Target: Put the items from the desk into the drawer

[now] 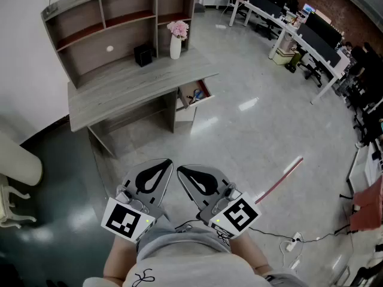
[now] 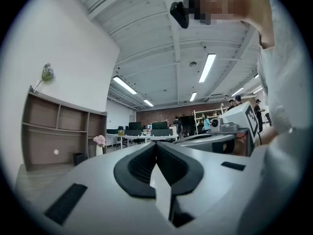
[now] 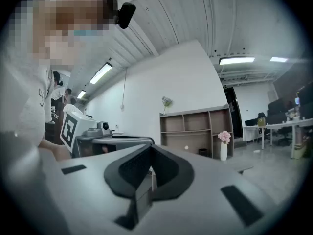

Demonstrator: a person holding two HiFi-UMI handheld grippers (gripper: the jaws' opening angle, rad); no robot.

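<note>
A grey wooden desk (image 1: pixel 119 85) with a shelf unit stands some way ahead of me. On it sit a white vase of pink flowers (image 1: pixel 175 45) and a small black box (image 1: pixel 142 55). Under the desk's right end a drawer (image 1: pixel 194 93) hangs open with small items inside. My left gripper (image 1: pixel 168 162) and right gripper (image 1: pixel 181 170) are held close to my body, far from the desk, tips nearly touching. Both are shut with nothing in them. The vase (image 2: pixel 100 146) shows beyond the left gripper (image 2: pixel 155 143), and the vase (image 3: pixel 224 148) beyond the right gripper (image 3: pixel 149 146).
A red-and-white rod (image 1: pixel 278 180) and a power strip with cable (image 1: pixel 293 242) lie on the floor to my right. Office desks and chairs (image 1: pixel 311 37) fill the far right. A white chair (image 1: pixel 15 178) stands at the left. Several people stand far off in the left gripper view.
</note>
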